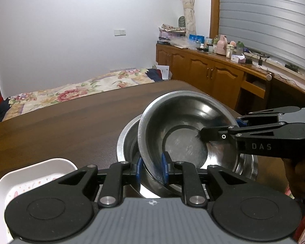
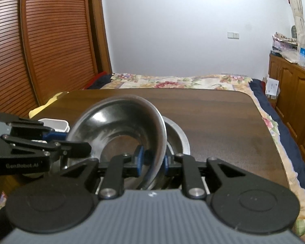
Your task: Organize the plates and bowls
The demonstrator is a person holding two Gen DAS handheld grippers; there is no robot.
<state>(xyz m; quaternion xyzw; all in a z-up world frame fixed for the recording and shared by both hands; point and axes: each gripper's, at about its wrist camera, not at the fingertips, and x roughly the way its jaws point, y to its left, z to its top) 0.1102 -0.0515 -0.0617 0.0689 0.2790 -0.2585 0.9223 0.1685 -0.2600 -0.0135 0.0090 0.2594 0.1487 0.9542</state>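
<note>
A steel bowl (image 1: 185, 130) is held tilted above a second steel bowl (image 1: 128, 142) that rests on the brown table (image 1: 61, 126). My left gripper (image 1: 152, 167) is shut on the upper bowl's near rim. My right gripper (image 1: 236, 129) comes in from the right and is shut on the opposite rim. In the right wrist view the right gripper (image 2: 152, 160) pinches the tilted bowl (image 2: 116, 122), the lower bowl (image 2: 179, 136) shows behind it, and the left gripper (image 2: 71, 141) grips the left rim.
A white rectangular dish (image 1: 30, 181) with a floral print sits at the table's near left; it also shows in the right wrist view (image 2: 57, 125). A bed (image 1: 71, 91) lies beyond the table, wooden cabinets (image 1: 209, 73) to the right.
</note>
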